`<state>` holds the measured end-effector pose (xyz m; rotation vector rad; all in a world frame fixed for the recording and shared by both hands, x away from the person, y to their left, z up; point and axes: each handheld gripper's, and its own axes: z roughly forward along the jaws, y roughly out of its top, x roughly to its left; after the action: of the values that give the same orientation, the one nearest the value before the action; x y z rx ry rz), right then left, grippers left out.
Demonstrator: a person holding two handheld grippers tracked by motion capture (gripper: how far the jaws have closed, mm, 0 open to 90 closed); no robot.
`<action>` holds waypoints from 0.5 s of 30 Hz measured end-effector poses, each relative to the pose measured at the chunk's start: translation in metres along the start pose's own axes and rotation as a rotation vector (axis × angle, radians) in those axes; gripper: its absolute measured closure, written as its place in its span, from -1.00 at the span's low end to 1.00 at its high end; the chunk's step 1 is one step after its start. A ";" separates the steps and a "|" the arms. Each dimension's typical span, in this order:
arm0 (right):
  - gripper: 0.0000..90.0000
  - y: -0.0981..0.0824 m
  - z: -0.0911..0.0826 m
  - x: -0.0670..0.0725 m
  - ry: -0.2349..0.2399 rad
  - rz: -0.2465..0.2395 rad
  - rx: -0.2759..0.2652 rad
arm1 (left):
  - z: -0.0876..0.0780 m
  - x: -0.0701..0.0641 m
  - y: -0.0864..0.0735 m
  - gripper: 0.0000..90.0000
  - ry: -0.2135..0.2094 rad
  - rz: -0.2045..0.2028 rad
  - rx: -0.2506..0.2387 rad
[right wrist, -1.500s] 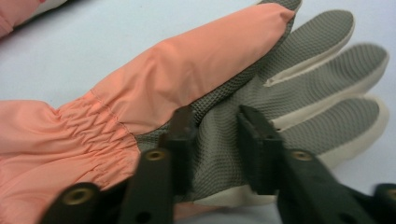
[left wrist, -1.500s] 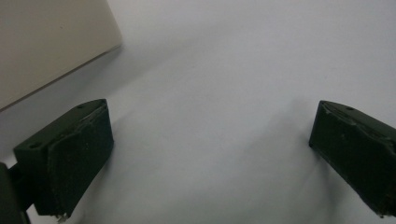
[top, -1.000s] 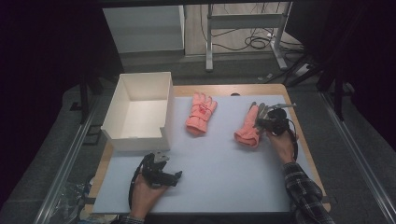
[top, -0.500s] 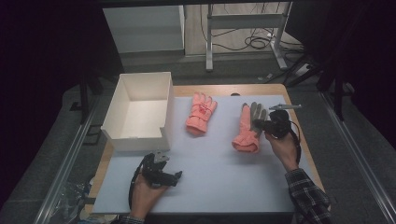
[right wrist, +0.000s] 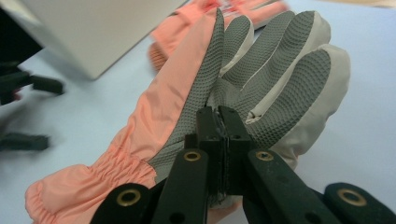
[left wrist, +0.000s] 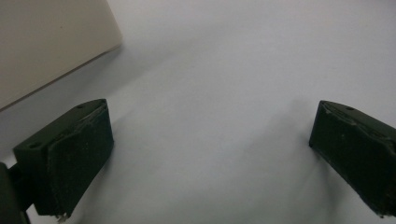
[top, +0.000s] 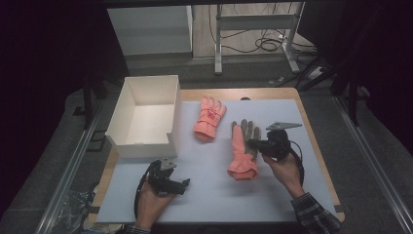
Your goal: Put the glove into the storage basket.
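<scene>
Two salmon-pink gloves lie on the pale mat. One glove [top: 209, 118] rests back-up near the mat's far middle. The other glove [top: 242, 147] [right wrist: 196, 88] is turned palm-up, its grey grip fingers showing. My right gripper [top: 254, 145] [right wrist: 218, 114] is shut on this glove's palm edge, its jaws pressed together on the grey fabric. My left gripper [top: 181, 185] [left wrist: 210, 154] rests low over the bare mat at the front left, open, nothing between its jaws.
A white open box [top: 144, 115] stands at the mat's left side, its corner [left wrist: 51, 42] just ahead of my left gripper. The wooden table edge [top: 311, 126] frames the mat [top: 272, 195]. Metal rails run along both sides of the table.
My right gripper has dragged its glove left and toward the front, flipping it so the grey palm faces up. The left gripper has stayed put.
</scene>
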<state>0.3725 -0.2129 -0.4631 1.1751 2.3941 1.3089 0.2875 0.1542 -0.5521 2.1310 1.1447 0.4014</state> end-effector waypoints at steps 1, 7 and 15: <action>0.96 -0.002 0.002 0.004 0.012 -0.002 0.002 | 0.000 0.000 0.000 -1.00 0.000 0.000 0.000; 0.96 -0.017 0.019 0.023 0.057 -0.028 0.022 | 0.000 0.000 0.000 -1.00 0.000 0.000 0.002; 0.96 -0.031 0.032 0.025 0.044 -0.075 0.058 | 0.000 0.000 0.000 -1.00 0.000 0.001 0.003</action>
<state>0.3537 -0.1836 -0.5011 1.0698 2.4973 1.2642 0.2877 0.1540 -0.5520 2.1345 1.1455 0.4002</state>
